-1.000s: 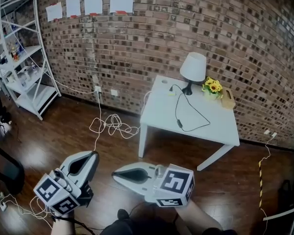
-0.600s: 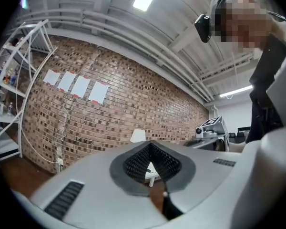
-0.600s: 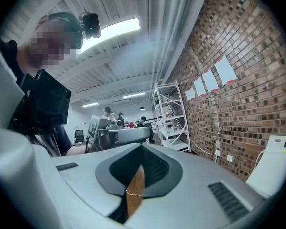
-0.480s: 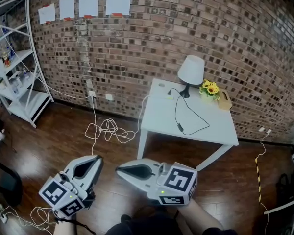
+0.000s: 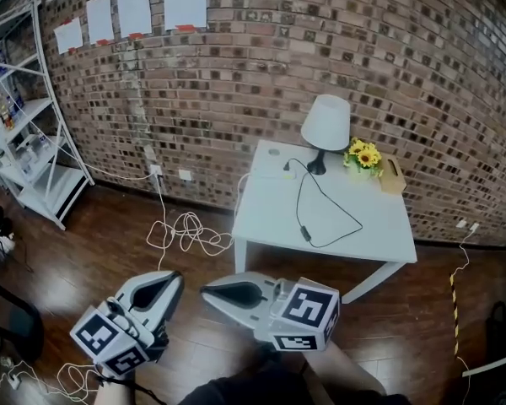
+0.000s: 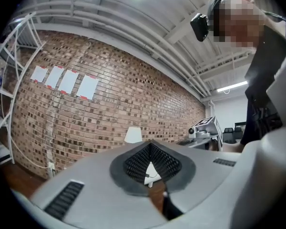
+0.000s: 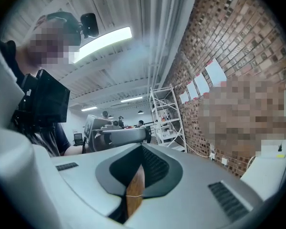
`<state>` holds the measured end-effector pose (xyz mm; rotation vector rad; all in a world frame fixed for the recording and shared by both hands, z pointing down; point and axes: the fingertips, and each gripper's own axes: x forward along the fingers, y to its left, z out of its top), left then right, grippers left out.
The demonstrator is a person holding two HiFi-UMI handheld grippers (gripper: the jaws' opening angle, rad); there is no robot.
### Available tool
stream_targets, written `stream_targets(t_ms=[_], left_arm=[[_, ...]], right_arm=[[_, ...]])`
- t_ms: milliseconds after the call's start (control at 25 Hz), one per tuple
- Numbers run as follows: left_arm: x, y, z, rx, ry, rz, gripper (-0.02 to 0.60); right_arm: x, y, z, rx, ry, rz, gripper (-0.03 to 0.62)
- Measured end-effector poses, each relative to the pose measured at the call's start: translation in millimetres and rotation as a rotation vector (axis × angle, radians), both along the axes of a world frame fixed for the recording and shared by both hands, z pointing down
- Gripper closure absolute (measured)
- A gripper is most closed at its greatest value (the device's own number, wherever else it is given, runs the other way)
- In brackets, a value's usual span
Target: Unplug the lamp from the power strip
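Step now is getting close: left tongs (image 5: pixel 173 278) and right tongs (image 5: pixel 207 292) are closed, empty; next, reach the plug (image 5: pixel 287 168) up right.

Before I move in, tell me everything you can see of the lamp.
The lamp stands upright at the back of the white table, close to the brick wall. It has a white conical shade on a thin dark stem and a small dark base, and it appears unlit. Its black cord loops loosely over the tabletop, with an inline switch, and ends near the back left corner. Yellow flowers stand beside it.
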<state>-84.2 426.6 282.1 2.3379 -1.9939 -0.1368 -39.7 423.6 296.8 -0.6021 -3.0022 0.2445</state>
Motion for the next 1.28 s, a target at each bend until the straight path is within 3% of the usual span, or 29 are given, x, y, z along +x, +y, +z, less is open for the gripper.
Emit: stream_targets(t_ms=[200,480,640,800,1040,1160,1280], left_arm=[[24,-66,-16,0.029,-0.011,0.003,0.572],[51,-141,-10,-0.018,0.008,0.013,0.572],[71,-187,-12,-0.030,-0.032,0.033,0.572],[87,-221,-5,-0.091,-0.070,0.053,0.572],[81,-254,-6,-0.065,-0.068,0.040,0.572],[80,-266,2,-0.134,-0.099,0.060,0.572],[73,-276,6,-0.144,-0.106,0.080,0.572]], right_arm=[[16,-53,-5,0.005,0.000,-0.034,0.595],[41,-126,3,-0.019,0.001,-0.046,0.595],[54,-167,1,-0.035,-0.021,-0.054,0.595],[64,-204,-1,-0.040,-0.036,-0.056,0.595],[65,-238,2,-0.056,-0.027,-0.040,0.595],[60,-250,4,-0.055,-0.024,-0.032,0.595],[52,-261,4,-0.071,-0.032,-0.013,0.595]])
